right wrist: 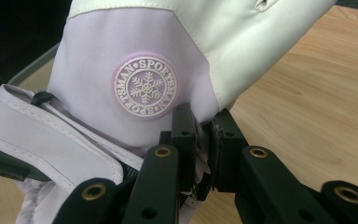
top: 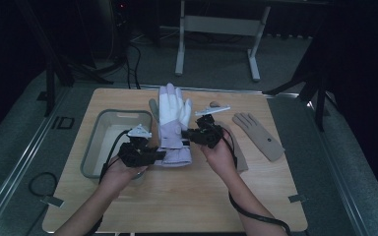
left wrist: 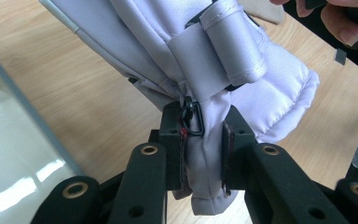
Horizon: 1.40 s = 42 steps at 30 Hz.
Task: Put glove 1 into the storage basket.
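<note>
Both claws [left wrist: 204, 154] [right wrist: 203, 140] clamped on lilac ski glove [top: 173, 123], snowflake badge [right wrist: 145, 87] reading "SPORTSMAN".

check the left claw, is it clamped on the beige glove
No, the left claw pinches the cuff of the lilac ski glove.

You were working in what looked like a lab or recording studio, not a home: a bare wooden tabletop [top: 177, 196] sat on a grey platform with metal rails [top: 19, 162], black curtains closed off the sides, cables [top: 133, 64] ran over grey carpet, and a white stand's legs [top: 216, 29] rose behind.
</note>
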Tool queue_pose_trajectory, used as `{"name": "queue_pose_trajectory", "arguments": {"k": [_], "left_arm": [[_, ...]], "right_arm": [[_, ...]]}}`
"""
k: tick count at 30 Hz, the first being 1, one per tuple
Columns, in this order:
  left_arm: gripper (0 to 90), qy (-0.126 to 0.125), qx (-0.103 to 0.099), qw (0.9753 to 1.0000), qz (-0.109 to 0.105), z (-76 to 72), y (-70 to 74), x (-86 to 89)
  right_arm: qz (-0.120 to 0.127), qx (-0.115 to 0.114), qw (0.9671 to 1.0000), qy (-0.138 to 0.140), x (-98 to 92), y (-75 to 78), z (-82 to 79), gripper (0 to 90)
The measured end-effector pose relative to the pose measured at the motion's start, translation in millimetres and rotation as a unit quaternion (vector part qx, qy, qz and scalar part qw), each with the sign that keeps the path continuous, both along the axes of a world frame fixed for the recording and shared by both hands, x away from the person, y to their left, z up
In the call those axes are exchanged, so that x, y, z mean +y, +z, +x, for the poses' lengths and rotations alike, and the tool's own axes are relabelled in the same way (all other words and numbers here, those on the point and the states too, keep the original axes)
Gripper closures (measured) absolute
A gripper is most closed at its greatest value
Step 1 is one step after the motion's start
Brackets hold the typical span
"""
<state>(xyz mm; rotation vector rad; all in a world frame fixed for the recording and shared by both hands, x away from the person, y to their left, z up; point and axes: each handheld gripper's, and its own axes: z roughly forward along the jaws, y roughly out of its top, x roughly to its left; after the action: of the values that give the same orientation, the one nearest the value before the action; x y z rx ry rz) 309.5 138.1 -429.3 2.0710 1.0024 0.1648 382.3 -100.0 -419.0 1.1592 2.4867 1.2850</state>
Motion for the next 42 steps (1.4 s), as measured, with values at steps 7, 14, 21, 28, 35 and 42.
{"name": "queue_pose_trajectory", "arguments": {"k": [7, 14, 21, 28, 35, 42], "left_arm": [[75.0, 0.007, -0.001, 1.0, 0.0, -2.3, 6.5, 21.4], [75.0, 0.02, -0.002, 0.9998, 0.001, -7.6, 12.4, 47.0], [75.0, 0.038, 0.001, 0.9993, -0.003, -14.6, 13.6, 79.5], [74.9, 0.053, 0.005, 0.9986, 0.001, -17.6, 13.0, 110.4], [74.9, 0.072, 0.017, 0.9973, -0.005, -17.6, 3.3, 136.5], [74.8, 0.084, 0.05, 0.9952, -0.006, -11.3, -20.9, 147.6]], "right_arm": [[0.0, -0.002, 0.9999, 0.011, 22.1, 7.3, 2.2, 82.0], [0.005, -0.003, 0.9996, 0.028, 48.1, 11.9, 4.2, 82.0], [0.008, -0.001, 0.999, 0.044, 80.6, 13.9, 5.3, 82.0], [0.005, 0.004, 0.9982, 0.06, 116.5, 12.0, 8.1, 82.0], [-0.008, 0.007, 0.9971, 0.075, 149.1, 5.5, 14.2, 82.0], [-0.019, 0.032, 0.9962, 0.079, 166.4, -18.2, 21.7, 82.0]]}}
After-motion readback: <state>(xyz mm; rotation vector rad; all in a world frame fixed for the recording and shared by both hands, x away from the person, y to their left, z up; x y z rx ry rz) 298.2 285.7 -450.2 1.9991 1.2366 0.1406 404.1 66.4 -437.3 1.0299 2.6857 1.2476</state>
